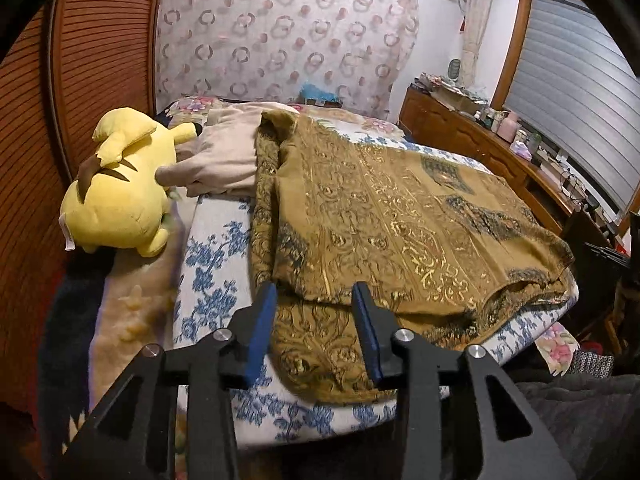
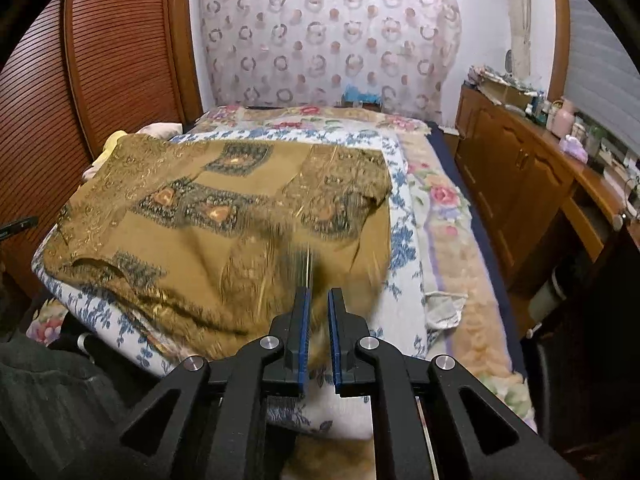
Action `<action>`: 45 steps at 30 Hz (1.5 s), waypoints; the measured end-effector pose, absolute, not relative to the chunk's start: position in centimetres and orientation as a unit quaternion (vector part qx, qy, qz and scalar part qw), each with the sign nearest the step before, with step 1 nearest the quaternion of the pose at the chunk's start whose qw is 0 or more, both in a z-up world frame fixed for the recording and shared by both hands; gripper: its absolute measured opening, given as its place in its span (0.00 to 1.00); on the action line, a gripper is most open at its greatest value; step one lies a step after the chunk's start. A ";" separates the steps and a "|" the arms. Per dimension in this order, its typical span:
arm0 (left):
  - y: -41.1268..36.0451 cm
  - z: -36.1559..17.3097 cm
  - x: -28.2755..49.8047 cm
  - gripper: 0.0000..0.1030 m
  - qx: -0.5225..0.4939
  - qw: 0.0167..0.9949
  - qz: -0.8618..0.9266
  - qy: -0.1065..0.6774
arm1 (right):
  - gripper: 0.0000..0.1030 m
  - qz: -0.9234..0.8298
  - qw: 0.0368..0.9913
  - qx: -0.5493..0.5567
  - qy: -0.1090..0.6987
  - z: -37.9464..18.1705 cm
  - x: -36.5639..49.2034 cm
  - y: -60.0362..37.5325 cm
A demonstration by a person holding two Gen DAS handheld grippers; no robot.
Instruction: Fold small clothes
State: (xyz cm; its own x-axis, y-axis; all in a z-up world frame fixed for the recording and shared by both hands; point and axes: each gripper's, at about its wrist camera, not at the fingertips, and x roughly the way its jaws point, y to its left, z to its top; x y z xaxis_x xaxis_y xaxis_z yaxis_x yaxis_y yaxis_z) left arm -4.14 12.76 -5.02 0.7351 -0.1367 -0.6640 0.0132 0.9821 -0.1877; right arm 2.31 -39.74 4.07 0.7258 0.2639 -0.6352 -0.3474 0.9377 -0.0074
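Garment: brown patterned garment (image 1: pixel 400 216) lies part-folded on the bed (image 1: pixel 216 256) | Left gripper (image 1: pixel 316 292): your jaws part-open, empty | Right gripper (image 2: pixel 318 296): nearly closed, cloth blurred between; hold unclear | Risk: lift now and the fold slumps.

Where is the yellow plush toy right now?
In the left wrist view, the yellow plush toy lies at the bed's left edge, against the beige garment, beside the louvred wooden door.

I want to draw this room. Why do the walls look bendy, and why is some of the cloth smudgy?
Both views: a fisheye lens curves the wardrobe and darkens the corners. Right wrist view: the cloth smears near the right gripper from motion. Left wrist view: cloth sharp.
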 end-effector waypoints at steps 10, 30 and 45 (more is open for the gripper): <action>12.6 -5.3 -1.5 0.63 -0.067 0.934 -0.010 0.351 | 0.11 0.188 0.924 -0.085 0.323 3.6 2.6 -37.8; 13.4 -8.9 2.3 0.63 -0.072 0.919 0.018 0.388 | 0.42 0.228 0.900 -0.104 0.357 -2.5 8.9 -30.4; 14.2 -10.1 2.4 0.50 -0.114 0.911 -0.013 0.396 | 0.56 0.226 0.910 -0.109 0.331 -4.1 8.2 -29.5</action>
